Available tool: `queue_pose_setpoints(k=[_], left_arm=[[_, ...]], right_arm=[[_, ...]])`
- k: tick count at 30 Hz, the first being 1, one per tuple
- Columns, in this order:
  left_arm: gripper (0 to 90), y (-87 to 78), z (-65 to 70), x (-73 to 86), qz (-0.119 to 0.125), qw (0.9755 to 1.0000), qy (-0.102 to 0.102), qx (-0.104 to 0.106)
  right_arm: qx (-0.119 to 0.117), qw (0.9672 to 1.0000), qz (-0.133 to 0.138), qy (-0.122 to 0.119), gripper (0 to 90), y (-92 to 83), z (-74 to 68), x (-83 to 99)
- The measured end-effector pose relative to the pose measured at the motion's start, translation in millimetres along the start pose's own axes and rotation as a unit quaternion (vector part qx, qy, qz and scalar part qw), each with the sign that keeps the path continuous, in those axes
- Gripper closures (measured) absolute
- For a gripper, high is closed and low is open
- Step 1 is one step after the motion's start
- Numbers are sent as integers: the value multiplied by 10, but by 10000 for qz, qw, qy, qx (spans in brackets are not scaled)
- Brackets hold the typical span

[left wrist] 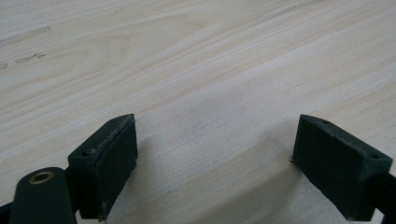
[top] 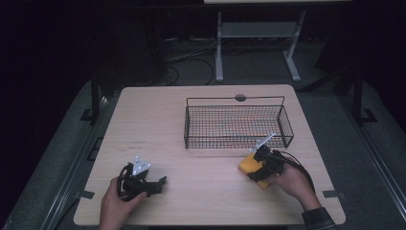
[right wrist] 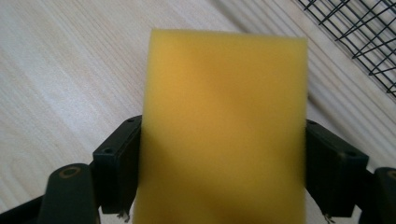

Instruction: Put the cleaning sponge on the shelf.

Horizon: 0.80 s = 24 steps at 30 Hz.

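Observation:
A yellow sponge (top: 250, 165) lies on the wooden table (top: 158, 120) just in front of the wire basket's right end. My right gripper (top: 258, 165) is shut on it. In the right gripper view the sponge (right wrist: 224, 121) spans the whole gap and both black pads (right wrist: 119, 168) sit against its sides. At the front left, my left gripper (top: 162, 182) rests low over the table, held by a hand. Its jaws stand wide apart in the left gripper view (left wrist: 215, 154), with bare wood between them.
A black wire basket (top: 234, 99) stands at the back middle-right of the table, and its mesh corner (right wrist: 359, 37) lies close beyond the sponge. A dark round mark (top: 240, 97) sits at the far table edge. Table legs and cables fill the floor behind.

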State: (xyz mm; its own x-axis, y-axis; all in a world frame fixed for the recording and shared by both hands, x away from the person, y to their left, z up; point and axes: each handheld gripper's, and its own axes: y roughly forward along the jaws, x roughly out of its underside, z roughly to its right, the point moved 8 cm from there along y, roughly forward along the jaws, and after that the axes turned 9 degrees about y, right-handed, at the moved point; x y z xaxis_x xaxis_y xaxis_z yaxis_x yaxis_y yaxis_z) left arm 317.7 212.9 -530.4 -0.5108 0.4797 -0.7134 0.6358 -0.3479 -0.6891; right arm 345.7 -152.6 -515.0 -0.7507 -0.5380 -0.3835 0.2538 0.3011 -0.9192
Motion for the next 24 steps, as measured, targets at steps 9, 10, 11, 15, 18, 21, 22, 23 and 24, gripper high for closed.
queue_pose_setpoints(k=[9,10,11,15,18,21,22,23,24], left_arm=[[130,-1,1,0,-2,10000,-5,0],[130,-1,1,0,-2,10000,-6,0],[130,-1,1,0,-2,10000,-6,0],[130,0,2,0,-1,10000,-6,0],[130,0,1,0,-2,10000,-7,0],[129,0,1,0,0,10000,-8,1],[130,0,1,0,-1,10000,-7,1],[130,0,1,0,-1,10000,-7,1],[129,0,-1,0,-1,10000,4,-1]], right_arm=[[-17,10000,15,19,233,-108,9,3],[-31,10000,12,8,233,-121,10,4],[-35,10000,17,8,233,-132,12,5],[-47,10000,27,37,235,-185,23,7],[-41,10000,69,56,235,-254,33,-23],[-22,9999,100,70,236,-311,33,-49],[-9,9999,143,44,236,-362,34,-68],[-21,9999,158,44,236,-387,34,-76],[-20,9999,160,48,237,-408,38,-81]])
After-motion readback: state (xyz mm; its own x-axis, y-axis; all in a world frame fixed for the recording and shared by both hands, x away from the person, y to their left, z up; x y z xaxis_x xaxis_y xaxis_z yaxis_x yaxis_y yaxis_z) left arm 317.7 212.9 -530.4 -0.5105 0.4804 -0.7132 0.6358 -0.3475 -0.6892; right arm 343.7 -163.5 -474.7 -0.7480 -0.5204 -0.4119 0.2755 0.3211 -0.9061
